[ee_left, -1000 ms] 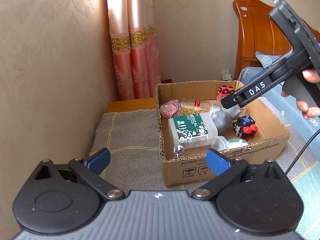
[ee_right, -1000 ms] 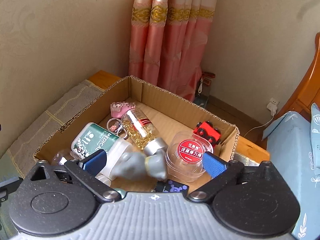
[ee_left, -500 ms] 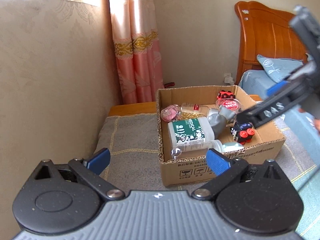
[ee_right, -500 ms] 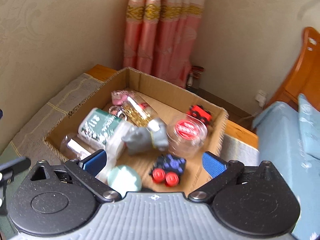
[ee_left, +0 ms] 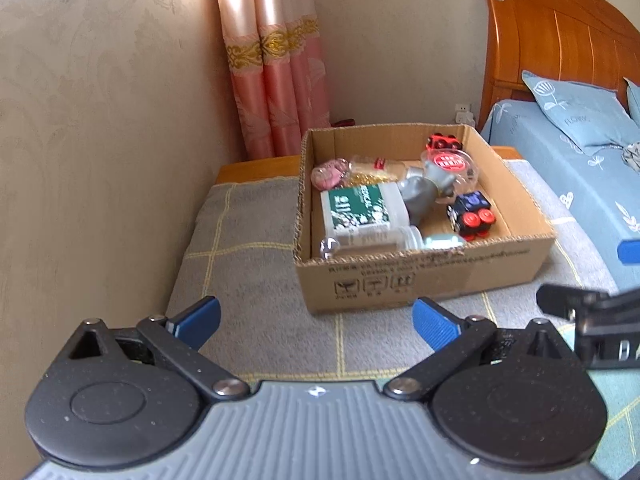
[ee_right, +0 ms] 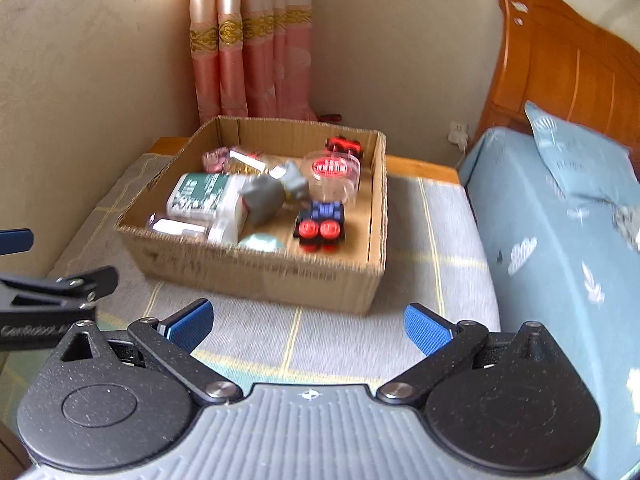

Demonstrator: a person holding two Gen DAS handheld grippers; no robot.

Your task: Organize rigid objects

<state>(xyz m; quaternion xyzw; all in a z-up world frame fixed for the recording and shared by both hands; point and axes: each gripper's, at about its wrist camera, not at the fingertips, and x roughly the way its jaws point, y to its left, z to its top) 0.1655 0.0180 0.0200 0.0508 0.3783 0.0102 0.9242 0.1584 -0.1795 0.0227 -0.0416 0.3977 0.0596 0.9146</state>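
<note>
Cardboard box (ee_left: 420, 276) on blanket (ee_left: 248, 240), toward far edge; bottle (ee_left: 360, 210), grey figure (ee_left: 420, 200), cube (ee_left: 472, 216) inside; bed (ee_left: 560, 152) right.

box (ee_left: 424, 276) brown cardboard | bottle (ee_left: 360, 210) white, green label | cube (ee_left: 472, 214) black-blue, red buttons | jar lid (ee_left: 448, 161) red | blanket (ee_left: 256, 240) grey, yellow grid | curtain (ee_left: 276, 72) pink, gold band | bedsheet (ee_right: 552, 240) blue, white leaves | fingers (ee_left: 434, 324) blue pads

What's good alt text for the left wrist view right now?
An open cardboard box sits on a grey checked mat, packed with small items, including a green-labelled bottle and a black cube with red buttons. The left gripper hovers open and empty in front of it.
</note>
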